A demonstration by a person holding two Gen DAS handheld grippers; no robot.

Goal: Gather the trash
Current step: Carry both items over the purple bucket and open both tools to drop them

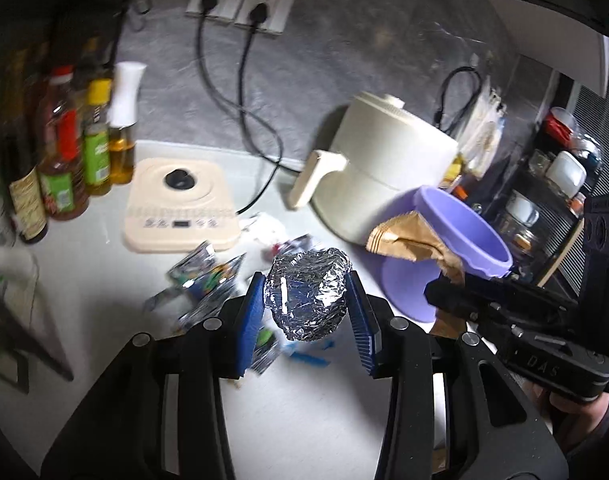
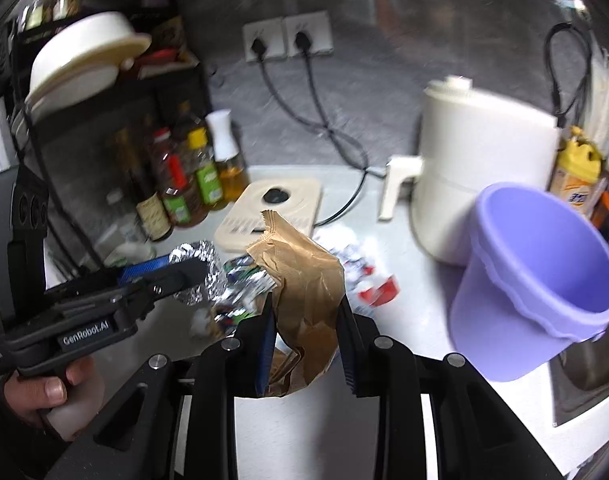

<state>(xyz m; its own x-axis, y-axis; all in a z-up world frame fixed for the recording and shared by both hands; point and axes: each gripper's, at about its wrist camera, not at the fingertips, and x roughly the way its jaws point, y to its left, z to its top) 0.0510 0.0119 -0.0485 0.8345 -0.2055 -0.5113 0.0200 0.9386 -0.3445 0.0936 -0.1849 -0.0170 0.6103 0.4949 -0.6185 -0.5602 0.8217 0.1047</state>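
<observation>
At nine o'clock in the left wrist view, a row of bottles (image 1: 76, 148) is standing against the dark wall, and just right of them a flat cream cooker base (image 1: 180, 204) is sitting on the white counter (image 1: 304, 408). At the centre, the left gripper (image 1: 308, 304) is clamping a crumpled foil ball (image 1: 308, 294) between its blue pads, clear of the counter. Loose wrappers (image 1: 208, 280) are lying scattered beneath it, toward eight o'clock. At two o'clock from the ball, a cream air fryer (image 1: 388, 164) is standing by the wall, and at three o'clock a purple bin (image 1: 460, 232) is waiting with its mouth tilted toward the camera. In the right wrist view, the right gripper (image 2: 306, 320) is squeezing a brown paper bag (image 2: 304, 280), which is sticking up past the fingertips. The likely trouble is at the bin: both hands are carrying trash toward one narrow mouth, so they could be crowding or bumping each other there. The light bin could be tipping if a gripper knocks its rim, and the stiff bag could be catching on the edge and falling back out. The foil ball, smooth and rounded, could be slipping from the pads if the grip loosens.
</observation>
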